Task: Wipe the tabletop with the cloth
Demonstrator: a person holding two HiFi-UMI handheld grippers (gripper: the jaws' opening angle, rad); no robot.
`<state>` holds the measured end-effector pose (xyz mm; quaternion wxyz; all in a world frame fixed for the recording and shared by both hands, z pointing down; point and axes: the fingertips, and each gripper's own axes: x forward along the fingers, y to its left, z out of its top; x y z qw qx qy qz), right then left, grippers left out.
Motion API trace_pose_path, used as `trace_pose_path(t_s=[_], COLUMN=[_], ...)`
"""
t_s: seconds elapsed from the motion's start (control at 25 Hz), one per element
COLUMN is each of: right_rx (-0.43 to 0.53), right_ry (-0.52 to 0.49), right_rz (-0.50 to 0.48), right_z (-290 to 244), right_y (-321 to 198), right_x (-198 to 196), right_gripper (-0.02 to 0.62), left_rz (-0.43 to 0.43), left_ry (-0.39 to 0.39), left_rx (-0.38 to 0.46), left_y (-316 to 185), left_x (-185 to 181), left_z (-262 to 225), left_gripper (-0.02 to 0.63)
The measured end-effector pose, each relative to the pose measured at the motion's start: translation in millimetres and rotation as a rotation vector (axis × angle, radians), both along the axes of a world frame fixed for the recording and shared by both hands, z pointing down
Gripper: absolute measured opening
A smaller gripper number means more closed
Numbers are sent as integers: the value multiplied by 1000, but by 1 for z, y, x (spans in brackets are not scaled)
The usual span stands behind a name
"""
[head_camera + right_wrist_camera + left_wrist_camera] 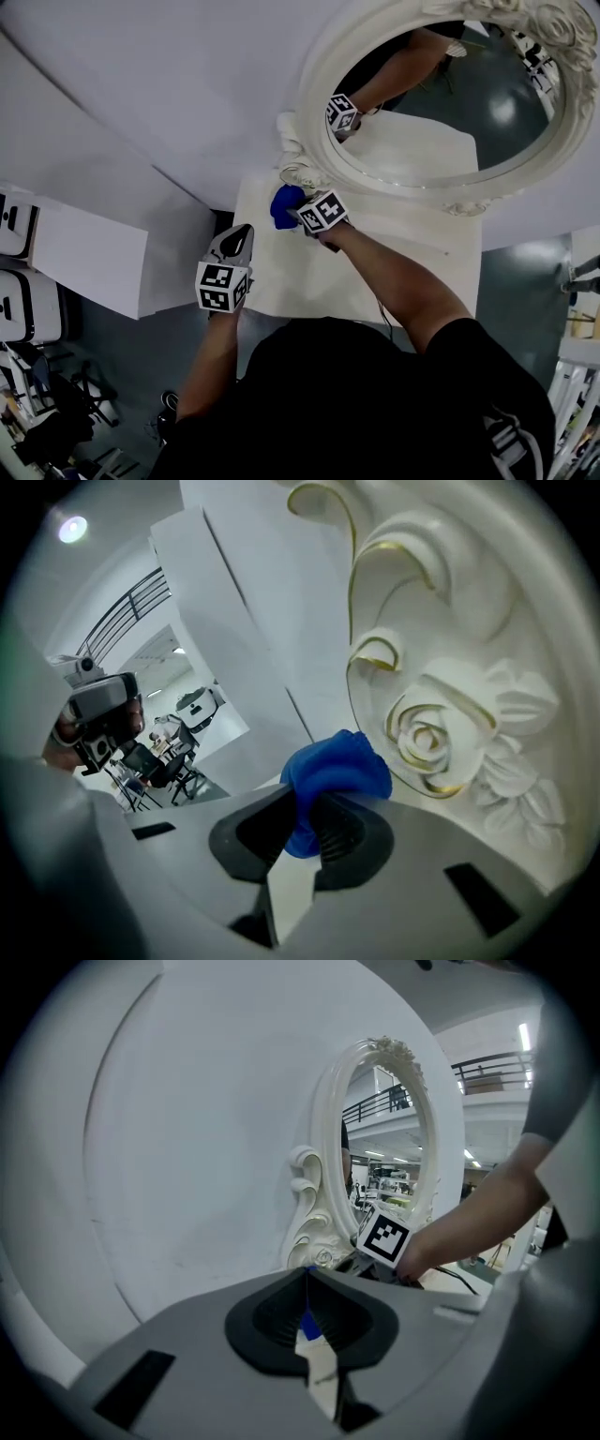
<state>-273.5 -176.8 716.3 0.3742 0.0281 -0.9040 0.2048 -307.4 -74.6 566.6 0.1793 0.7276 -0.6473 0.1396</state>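
Tabletop (291, 281); cloth (337, 766) between right tongs (311, 808)

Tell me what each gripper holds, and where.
Right gripper: blue cloth, jaws clamped on a bunched fold. Left gripper: nothing, jaws together.

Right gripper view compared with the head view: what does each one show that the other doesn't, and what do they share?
Only the right gripper view shows the right gripper with its jaws closed on the blue cloth, and the carved rose with gilt edging close beside the cloth. Only the head view shows the oval mirror glass with its reflection, the whole white tabletop and the person's right arm. Both show the cloth bunched at the foot of the mirror frame.
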Motion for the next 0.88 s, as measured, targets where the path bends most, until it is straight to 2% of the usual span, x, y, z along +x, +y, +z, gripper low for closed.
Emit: trace_pose_path(t_s=[0.32, 0.68, 0.88], right_rx=[-5, 4, 23], right_ry=[86, 145, 169], right_rz=[23, 74, 117], right_z=[32, 52, 53], right_y=[-6, -23, -38], right_x=[-2, 50, 95], right_gripper=[38, 38, 38], left_rz=[-20, 24, 73], left_ry=[3, 1, -3], left_rx=[-13, -15, -10], left_y=[6, -5, -19], left_x=[-19, 1, 29], left_z=[4, 8, 6], left_gripper=[14, 14, 14])
